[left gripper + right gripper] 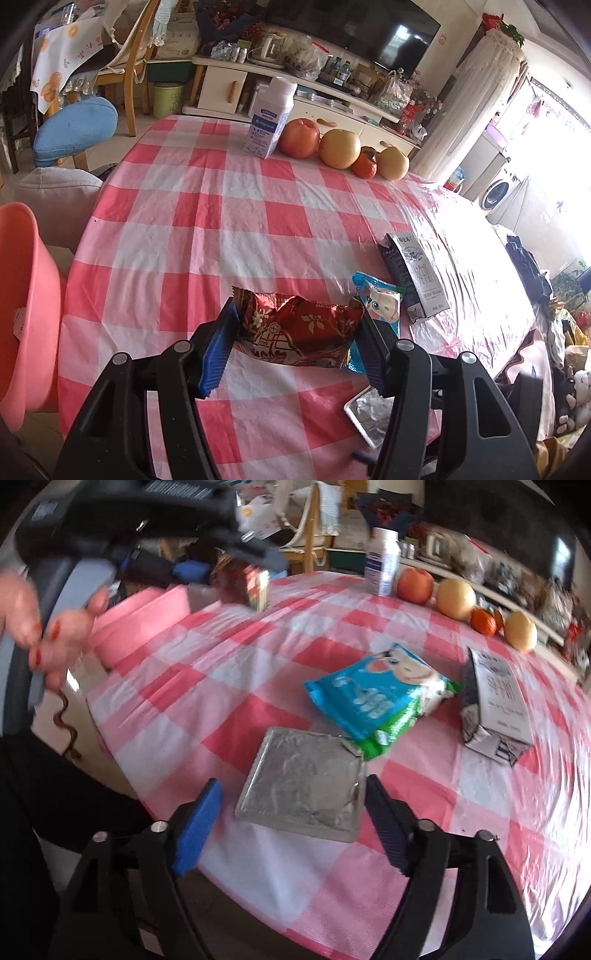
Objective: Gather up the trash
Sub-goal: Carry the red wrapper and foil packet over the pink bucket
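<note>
Red foil glints between the pads of the left gripper [297,345], which is clamped on a crinkled red snack wrapper [299,332] and carries it clear of the checked worktop [207,229]. From the right wrist view that wrapper hangs over the worktop's left edge, close to the pink basin [26,306] waiting just beyond (the likely bin here). So the step in hand looks like carry-and-drop: swing left until the wrapper is over the basin, then let go.

The right gripper [293,821] stands wide with nothing held, its jaws straddling a silver foil packet [303,786] lying flat near the worktop's front edge. Just behind that packet sit a blue-green snack bag [380,701] and a crushed milk carton [495,705], both untouched. The flat packet will need a low pinch.
</note>
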Available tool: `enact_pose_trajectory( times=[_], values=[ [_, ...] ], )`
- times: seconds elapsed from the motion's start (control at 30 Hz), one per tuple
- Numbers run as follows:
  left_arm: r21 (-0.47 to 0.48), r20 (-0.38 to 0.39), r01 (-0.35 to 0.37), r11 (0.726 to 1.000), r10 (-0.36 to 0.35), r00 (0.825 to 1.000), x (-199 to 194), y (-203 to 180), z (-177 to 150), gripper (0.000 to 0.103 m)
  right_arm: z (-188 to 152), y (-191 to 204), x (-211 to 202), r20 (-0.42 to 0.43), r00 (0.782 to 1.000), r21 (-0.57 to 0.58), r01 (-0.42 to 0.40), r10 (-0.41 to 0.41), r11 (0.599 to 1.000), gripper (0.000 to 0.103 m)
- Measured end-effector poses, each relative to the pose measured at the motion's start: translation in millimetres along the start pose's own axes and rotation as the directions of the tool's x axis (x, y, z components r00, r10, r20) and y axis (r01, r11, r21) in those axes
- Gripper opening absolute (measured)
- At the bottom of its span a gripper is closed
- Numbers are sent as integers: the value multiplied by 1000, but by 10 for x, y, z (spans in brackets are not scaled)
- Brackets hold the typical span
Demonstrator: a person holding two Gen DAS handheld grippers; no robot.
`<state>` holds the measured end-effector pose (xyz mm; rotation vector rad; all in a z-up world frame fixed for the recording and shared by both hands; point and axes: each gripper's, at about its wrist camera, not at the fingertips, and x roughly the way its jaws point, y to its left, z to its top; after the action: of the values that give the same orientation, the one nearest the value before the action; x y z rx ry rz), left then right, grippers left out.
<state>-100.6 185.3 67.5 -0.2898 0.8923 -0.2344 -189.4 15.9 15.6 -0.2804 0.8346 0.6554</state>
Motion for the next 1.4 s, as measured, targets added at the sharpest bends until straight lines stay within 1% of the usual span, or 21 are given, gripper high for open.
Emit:
enact_pose_trajectory(
  times=[0.07,0.1,0.13,0.4,0.5,0.8,0.93,1.1,1.17,1.23,1.3,1.4],
  values=[
    [-6,3,1,1000,-1,1000,-25,12,5,61,13,24,11,2,1000,-5,-2,2,1000,76],
    [-8,3,3,1000,-3,1000,-34,16,7,61,25,25,15,4,1000,-3,-9,9,1000,67],
    [-11,5,5,1000,-5,1000,-48,23,12,61,32,27,14,6,1000,-4,-8,8,1000,66],
    [-31,21,14,999,-14,1000,-171,96,46,61,104,69,60,-7,1000,-11,-17,17,1000,64],
    [-43,35,20,999,-18,999,-240,134,55,61,154,127,31,2,999,-14,-32,32,999,64],
    [-87,96,23,996,-15,995,-489,329,139,61,513,308,-110,64,995,-3,-77,77,997,64],
    [-118,143,10,993,7,990,-672,474,196,61,789,472,-147,114,987,-23,-110,112,994,64],
    [-192,211,-28,981,69,975,-950,788,266,62,1146,742,-157,163,972,-74,-158,168,985,64],
    [-234,238,-62,970,119,964,-1084,980,288,62,1314,888,-148,183,964,-108,-175,193,979,64],
    [-276,259,-90,957,164,952,-1206,1158,296,62,1491,1040,-121,199,955,-144,-194,220,970,64],
    [-333,278,-120,935,219,935,-1341,1383,287,62,1636,1155,-85,211,949,-171,-201,235,965,64],
    [-400,285,-162,902,290,913,-1473,1665,259,62,1895,1335,10,227,937,-203,-221,266,954,65]
  ],
)
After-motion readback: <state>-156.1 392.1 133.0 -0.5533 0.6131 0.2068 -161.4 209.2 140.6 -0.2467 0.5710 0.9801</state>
